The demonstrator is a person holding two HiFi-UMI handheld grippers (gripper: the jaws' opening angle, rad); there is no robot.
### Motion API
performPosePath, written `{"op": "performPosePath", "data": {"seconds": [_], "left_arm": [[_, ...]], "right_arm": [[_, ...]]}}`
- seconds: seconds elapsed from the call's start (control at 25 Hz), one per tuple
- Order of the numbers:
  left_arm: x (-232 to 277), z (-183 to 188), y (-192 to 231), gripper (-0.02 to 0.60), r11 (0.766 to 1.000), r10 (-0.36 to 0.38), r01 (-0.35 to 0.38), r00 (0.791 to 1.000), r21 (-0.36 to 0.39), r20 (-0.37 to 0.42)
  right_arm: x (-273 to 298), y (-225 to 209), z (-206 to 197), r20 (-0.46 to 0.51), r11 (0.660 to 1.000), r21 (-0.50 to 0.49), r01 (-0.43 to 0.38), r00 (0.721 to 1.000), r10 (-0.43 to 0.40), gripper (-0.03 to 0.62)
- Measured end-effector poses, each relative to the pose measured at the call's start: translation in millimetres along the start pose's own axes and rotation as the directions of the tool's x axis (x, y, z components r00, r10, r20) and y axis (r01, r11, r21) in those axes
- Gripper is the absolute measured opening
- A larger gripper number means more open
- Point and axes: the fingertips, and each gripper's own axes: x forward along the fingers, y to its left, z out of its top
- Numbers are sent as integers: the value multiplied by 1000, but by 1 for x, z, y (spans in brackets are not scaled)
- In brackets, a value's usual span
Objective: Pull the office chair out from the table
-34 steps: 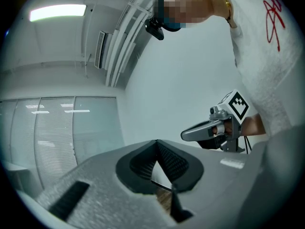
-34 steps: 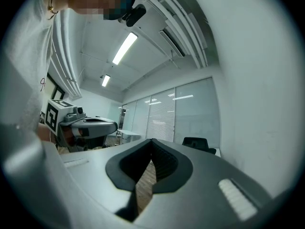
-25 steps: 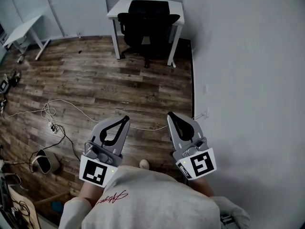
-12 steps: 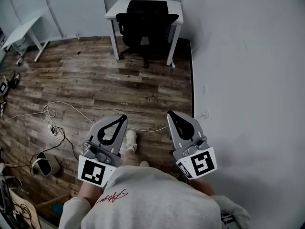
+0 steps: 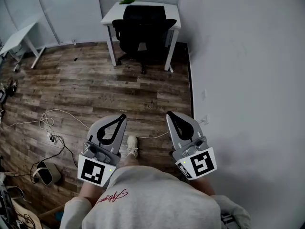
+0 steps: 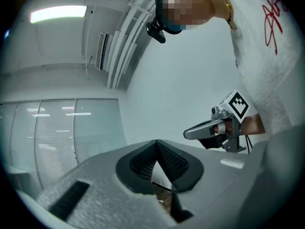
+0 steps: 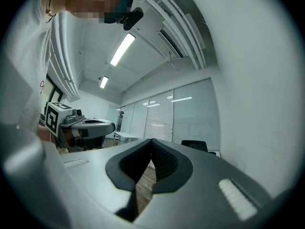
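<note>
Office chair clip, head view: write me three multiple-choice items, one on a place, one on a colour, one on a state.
1. Where is the office chair?
A. mid-floor
B. tucked under the white table
C. by the person's foot

2. Its colour?
A. white
B. red
C. black

3. The left gripper and right gripper are:
A. both shut, empty
B. both open
C. shut on the chair

Answers: B, its seat sits between the table legs at the far wall; C, seat and back are black; A, each gripper view shows the jaws together with nothing between them.
</note>
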Motion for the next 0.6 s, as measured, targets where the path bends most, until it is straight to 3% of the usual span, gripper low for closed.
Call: {"op": "performPosePath", "data": {"seconds": [0.6], "left_arm": [[60, -37, 65, -6, 999, -28, 28, 1000, -25, -3]], "right_arm": [[76, -44, -16, -16, 999, -5, 32, 999, -32, 2]]}}
